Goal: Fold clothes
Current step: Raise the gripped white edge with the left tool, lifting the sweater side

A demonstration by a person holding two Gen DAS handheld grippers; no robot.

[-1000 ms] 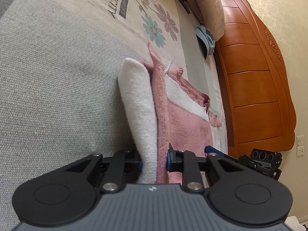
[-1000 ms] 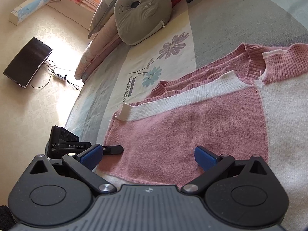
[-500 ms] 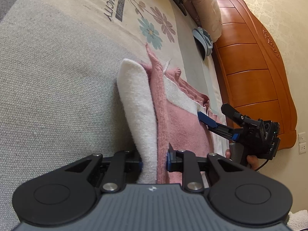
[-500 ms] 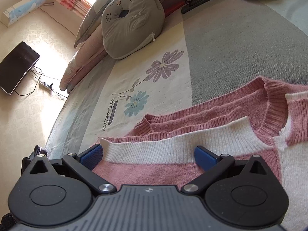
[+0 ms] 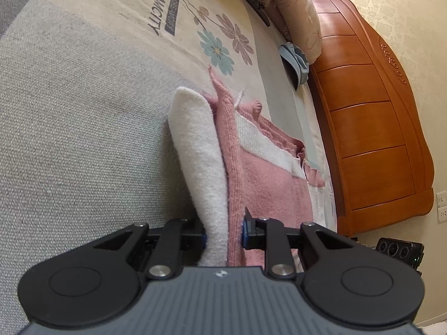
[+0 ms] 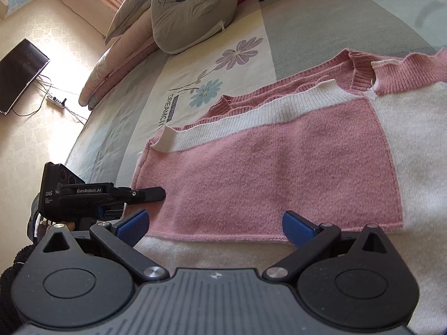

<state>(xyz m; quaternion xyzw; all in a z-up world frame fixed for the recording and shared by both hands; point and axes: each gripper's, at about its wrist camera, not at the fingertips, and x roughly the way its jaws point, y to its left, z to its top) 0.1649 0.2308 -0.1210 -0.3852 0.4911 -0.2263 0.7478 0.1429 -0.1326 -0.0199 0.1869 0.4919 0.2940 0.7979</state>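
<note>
1 sweater (image 6: pixel 273 173), 2 tongs (image 5: pixel 223 236) (image 6: pixel 213 224), 1 cushion (image 6: pixel 192 11), 1 TV (image 6: pixel 19 75).

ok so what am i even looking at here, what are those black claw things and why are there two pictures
The black claws are hand-held grippers, one in each of a person's hands, each carrying a camera that looks along its fingers. So one picture comes from each gripper. A pink and white sweater lies spread on a bed, to be folded. The left gripper is shut on a bunched edge of the sweater. The right gripper is open, with nothing between its fingers. A grey cushion sits further up the bed.
</note>
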